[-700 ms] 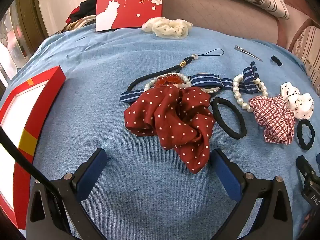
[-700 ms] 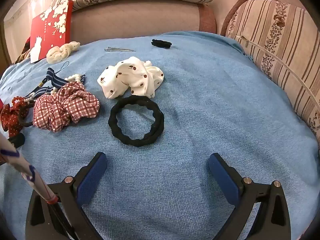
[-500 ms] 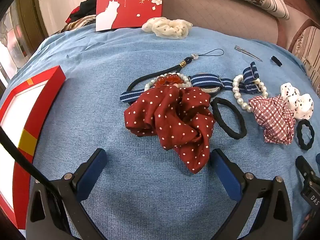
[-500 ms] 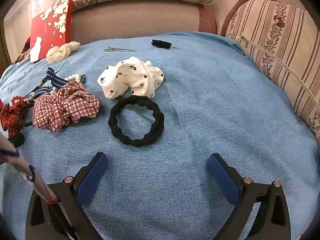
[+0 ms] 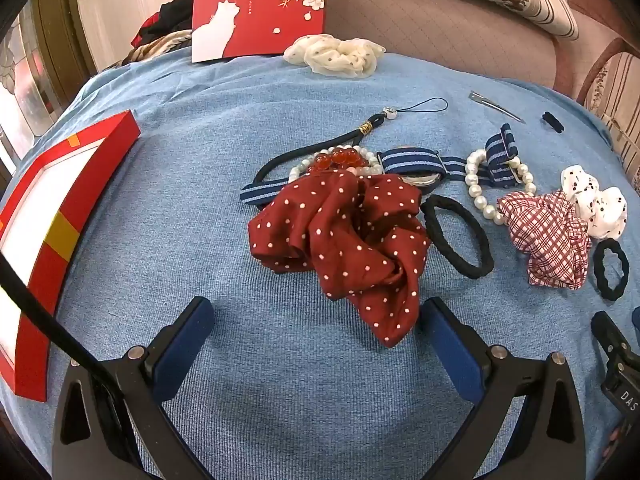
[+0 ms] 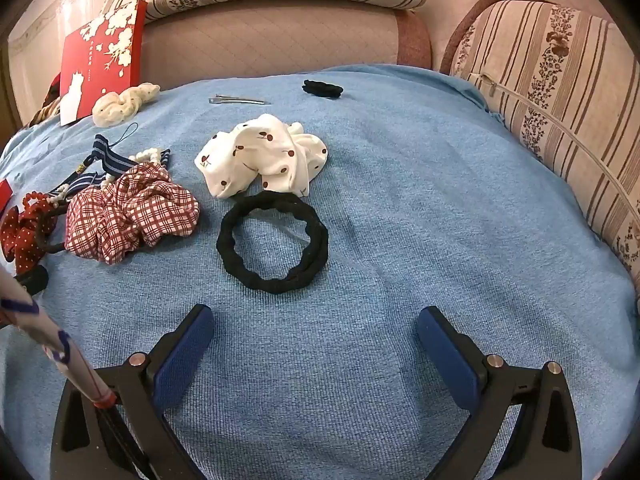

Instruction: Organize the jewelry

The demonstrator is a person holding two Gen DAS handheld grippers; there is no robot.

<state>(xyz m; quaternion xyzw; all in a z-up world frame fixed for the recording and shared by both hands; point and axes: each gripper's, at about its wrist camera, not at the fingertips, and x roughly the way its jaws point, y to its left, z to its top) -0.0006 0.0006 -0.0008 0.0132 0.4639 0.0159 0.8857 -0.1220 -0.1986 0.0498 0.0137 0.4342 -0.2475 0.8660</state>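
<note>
hair ties and beads wait on the blue cover as two open claws line up

a red dotted scrunchie [image 5: 344, 240] lies crumpled in the middle of a blue cover [image 5: 200, 168], its loose tail reaching down just beside the right finger of the left claw [image 5: 316, 328]. behind it, touching or tucked under its top edge, sit red beads [image 5: 336, 157], a striped band [image 5: 408, 162] and a dark cord [image 5: 320, 148]; a plain black hair tie [image 5: 456, 236] lies just to its right, then a pearl bracelet [image 5: 480, 188] and a checked scrunchie [image 5: 548, 236]. in the right wrist view a thick black ring tie [image 6: 274, 242] lies flat with a white cherry-print scrunchie [image 6: 264, 156] touching its far rim. a metal hair clip [image 6: 236, 100] lies well apart, toward the sofa back.

both claws are spread wide and grip nothing; the right claw [image 6: 316, 328] hangs near the ring tie, nothing between its fingers but cover. nothing appears sorted, so this looks like the start: choosing a first piece. a red box [image 5: 48, 232] at the left edge seems the likely place for it. the next move would call for lowering a claw over one item, and the dotted scrunchie's soft folds may snag the beads beneath.
</note>
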